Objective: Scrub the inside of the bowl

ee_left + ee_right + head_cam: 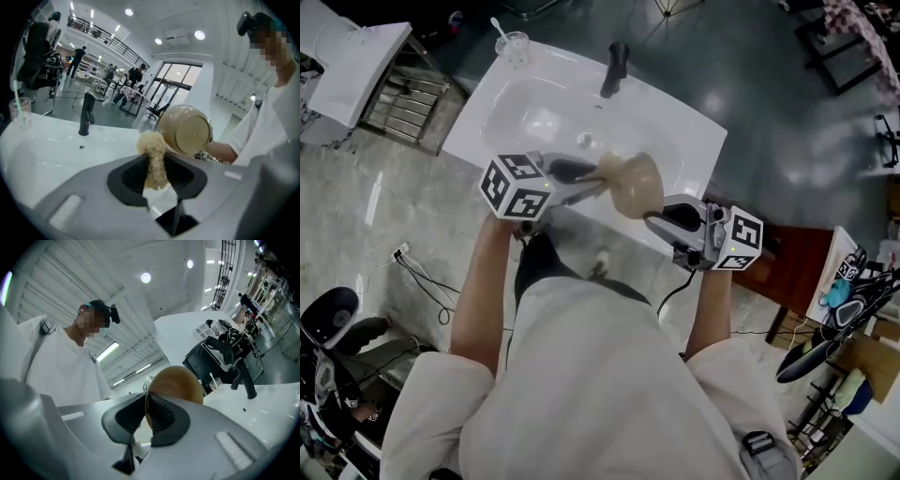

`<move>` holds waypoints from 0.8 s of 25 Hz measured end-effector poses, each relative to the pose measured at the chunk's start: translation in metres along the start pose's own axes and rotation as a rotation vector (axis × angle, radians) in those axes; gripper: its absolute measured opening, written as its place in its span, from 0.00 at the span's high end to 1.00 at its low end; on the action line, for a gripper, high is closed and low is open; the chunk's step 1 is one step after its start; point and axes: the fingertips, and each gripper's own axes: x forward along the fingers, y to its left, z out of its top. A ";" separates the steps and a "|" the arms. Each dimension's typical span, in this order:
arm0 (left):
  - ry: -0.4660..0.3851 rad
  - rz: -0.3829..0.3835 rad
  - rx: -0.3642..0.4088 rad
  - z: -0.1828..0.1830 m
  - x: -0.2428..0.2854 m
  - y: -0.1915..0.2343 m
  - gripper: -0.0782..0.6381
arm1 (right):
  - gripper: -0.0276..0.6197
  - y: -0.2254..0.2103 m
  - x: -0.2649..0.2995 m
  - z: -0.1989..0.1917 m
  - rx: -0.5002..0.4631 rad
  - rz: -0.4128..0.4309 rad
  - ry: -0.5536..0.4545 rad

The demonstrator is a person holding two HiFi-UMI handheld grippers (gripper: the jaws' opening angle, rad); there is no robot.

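Observation:
I see a tan bowl held tilted over the white sink, its base turned toward the left gripper. My right gripper is shut on the bowl's rim, and the rim sits between its ribbed pads. In the right gripper view the bowl bulges just beyond the jaws. My left gripper is shut on a beige fibrous scrub pad. The pad's tip reaches the bowl's left edge. The inside of the bowl is hidden in every view.
A dark faucet stands at the basin's far rim, with the drain below it. A clear cup with a spoon sits at the far left corner. A metal rack is on the left and a dark red stand on the right.

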 end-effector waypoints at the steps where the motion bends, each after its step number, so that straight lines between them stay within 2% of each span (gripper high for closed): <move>1: 0.000 -0.005 -0.010 -0.003 0.000 -0.001 0.74 | 0.93 -0.003 0.000 0.005 -0.003 -0.010 -0.028; 5: 0.017 -0.040 -0.019 -0.015 0.008 -0.014 0.74 | 0.93 -0.016 -0.001 0.018 -0.018 -0.066 -0.086; 9: 0.029 -0.074 -0.006 -0.019 0.017 -0.032 0.74 | 0.93 -0.032 -0.002 0.020 -0.015 -0.148 -0.102; 15: 0.007 -0.105 0.013 -0.014 0.016 -0.054 0.74 | 0.93 -0.051 -0.007 0.007 -0.004 -0.308 -0.044; 20: -0.019 -0.075 0.045 -0.002 0.003 -0.057 0.74 | 0.93 -0.055 -0.013 0.002 -0.022 -0.377 -0.018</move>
